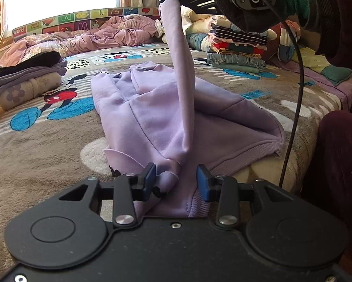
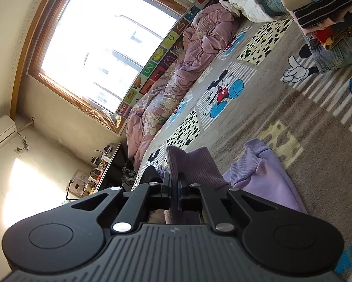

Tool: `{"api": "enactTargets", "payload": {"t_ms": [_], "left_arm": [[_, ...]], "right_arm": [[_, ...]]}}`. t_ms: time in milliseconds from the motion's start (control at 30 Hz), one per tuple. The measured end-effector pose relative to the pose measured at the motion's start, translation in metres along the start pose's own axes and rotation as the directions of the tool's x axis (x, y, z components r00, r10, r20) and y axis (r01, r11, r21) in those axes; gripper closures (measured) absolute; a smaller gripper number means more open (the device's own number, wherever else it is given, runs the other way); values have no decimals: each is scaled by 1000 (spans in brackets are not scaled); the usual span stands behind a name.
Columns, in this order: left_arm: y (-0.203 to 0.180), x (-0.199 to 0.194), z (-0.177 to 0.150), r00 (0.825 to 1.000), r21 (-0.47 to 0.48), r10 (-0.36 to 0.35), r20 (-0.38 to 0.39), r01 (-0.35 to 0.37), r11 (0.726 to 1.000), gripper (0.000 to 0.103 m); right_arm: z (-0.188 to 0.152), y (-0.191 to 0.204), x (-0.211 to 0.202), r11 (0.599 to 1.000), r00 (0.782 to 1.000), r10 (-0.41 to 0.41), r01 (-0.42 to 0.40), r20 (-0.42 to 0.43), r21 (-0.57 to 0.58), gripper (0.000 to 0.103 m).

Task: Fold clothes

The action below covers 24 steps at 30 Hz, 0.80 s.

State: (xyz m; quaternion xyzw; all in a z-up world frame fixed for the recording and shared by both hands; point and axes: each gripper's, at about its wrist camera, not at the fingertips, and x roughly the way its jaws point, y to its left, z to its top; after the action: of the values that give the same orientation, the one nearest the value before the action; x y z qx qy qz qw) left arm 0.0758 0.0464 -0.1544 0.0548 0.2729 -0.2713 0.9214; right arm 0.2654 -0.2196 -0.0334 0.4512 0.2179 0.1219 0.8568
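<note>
Sweatshirt (image 1: 152, 117), lilac fleece, soft, limp and light, lying centre frame on the cartoon-print bed (image 1: 46, 152); sleeve (image 1: 178, 70) lifted to upper centre by right gripper (image 2: 176, 188), jaws clamped on ribbed cuff (image 2: 194, 164); left gripper (image 1: 177, 183) jaws apart astride the hem (image 1: 194, 204), likely the firmest hold.
</note>
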Motion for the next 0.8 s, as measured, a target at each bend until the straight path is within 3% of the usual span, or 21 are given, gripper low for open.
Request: {"api": "enactTargets", "payload": {"t_ms": [400,800], "left_arm": [[22,-2,1,995,-150,-100,8,100,984,68],[41,-6,1,982,-278,-189,30,190,942,68]], "right_arm": [[-13,33,47,993,996,-56,49,-68,-106,96],[-23,49,94,984,989,-108,91,-106,-152,96]]}}
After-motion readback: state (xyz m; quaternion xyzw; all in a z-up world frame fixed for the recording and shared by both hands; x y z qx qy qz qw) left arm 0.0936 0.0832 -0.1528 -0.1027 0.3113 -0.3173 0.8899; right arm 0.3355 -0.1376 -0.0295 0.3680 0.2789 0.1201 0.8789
